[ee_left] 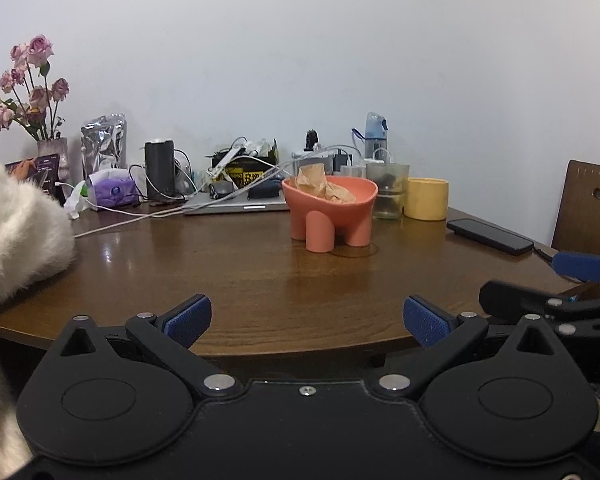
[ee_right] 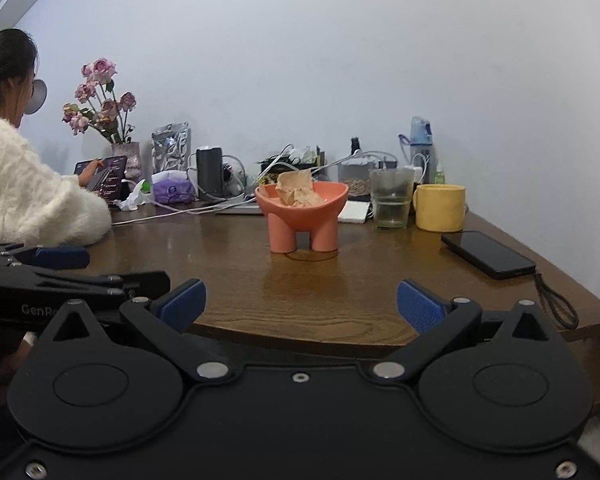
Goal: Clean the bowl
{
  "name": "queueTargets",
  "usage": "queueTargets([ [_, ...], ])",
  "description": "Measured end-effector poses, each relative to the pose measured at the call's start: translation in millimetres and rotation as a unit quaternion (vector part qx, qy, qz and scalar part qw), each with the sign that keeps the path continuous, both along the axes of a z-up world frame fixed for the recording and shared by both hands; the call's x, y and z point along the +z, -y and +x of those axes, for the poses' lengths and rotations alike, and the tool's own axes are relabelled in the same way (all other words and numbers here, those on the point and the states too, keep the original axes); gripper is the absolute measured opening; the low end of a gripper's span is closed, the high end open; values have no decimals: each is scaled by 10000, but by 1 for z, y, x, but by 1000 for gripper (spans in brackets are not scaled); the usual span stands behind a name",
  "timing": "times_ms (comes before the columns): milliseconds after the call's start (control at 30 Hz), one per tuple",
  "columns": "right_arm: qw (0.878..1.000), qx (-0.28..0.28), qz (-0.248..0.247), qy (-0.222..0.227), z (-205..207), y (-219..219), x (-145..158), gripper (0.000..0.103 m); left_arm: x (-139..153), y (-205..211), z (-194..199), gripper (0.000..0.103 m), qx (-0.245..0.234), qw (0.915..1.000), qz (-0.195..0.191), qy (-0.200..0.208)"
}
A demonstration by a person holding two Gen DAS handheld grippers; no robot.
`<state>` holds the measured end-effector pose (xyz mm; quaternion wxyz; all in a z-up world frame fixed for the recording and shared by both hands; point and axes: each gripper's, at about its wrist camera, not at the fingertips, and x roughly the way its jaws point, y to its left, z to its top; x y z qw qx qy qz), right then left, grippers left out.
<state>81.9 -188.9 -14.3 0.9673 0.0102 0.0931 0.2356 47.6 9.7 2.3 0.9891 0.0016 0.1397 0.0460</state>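
Observation:
A coral-pink bowl on stubby legs (ee_left: 332,210) (ee_right: 306,212) stands on the brown wooden table (ee_left: 260,280) (ee_right: 340,300), towards its middle. Crumpled tan paper (ee_left: 324,188) (ee_right: 298,190) fills the bowl and sticks up over its rim. My left gripper (ee_left: 307,322) is open at the table's near edge, well short of the bowl, with nothing between its blue pads. My right gripper (ee_right: 300,306) is also open and empty, likewise back at the near edge. Each gripper shows at the side of the other's view.
A yellow mug (ee_right: 440,208), a clear plastic cup (ee_right: 392,200) and a black phone (ee_right: 488,254) sit right of the bowl. A laptop, cables, a tissue pack (ee_right: 174,192) and a flower vase (ee_left: 52,152) crowd the back. A person in a white fluffy sleeve (ee_right: 32,200) sits at the left.

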Motion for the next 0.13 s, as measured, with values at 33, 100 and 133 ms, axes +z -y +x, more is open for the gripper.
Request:
queueTargets([
  [33, 10000, -3, -14, 6, 0, 0, 0, 102, 0, 0, 1, 103, 0, 10000, -6, -17],
  [100, 10000, -10, -41, 19, 1, 0, -1, 102, -1, 0, 1, 103, -3, 10000, -1, -33],
  [133, 10000, -2, -47, 23, 0, 0, -1, 102, -1, -1, 1, 103, -5, 10000, 1, -37],
])
